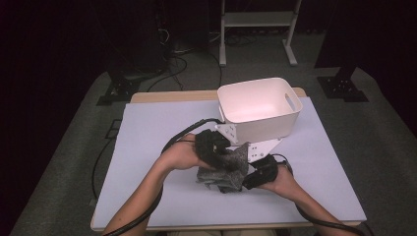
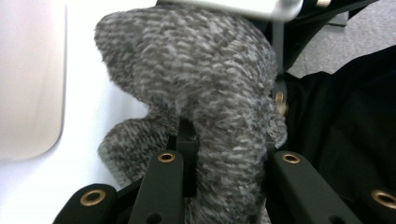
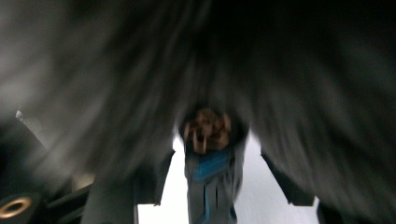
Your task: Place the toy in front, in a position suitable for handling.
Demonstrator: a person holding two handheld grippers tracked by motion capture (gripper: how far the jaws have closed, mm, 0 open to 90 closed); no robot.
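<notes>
A grey knitted cloth (image 1: 227, 173) lies bunched on the pale mat (image 1: 157, 137) just in front of the white bin (image 1: 265, 125). My left gripper (image 1: 220, 151) comes in from the left and is shut on the cloth's upper fold. In the left gripper view the cloth (image 2: 201, 74) is pinched between the black jaws of the left gripper (image 2: 229, 158) and bulges above them. My right gripper (image 1: 250, 180) sits at the cloth's right edge. In the right gripper view its jaws (image 3: 217, 184) stand apart, and the blurred dark cloth (image 3: 116, 84) hangs over them.
The white bin stands with its inside bare at the back right of the mat. Cables trail from both grippers toward the table's front edge. Bare mat (image 1: 147, 196) stretches to the left and front. Beyond the table a dark floor holds stands and a white frame (image 1: 255, 29).
</notes>
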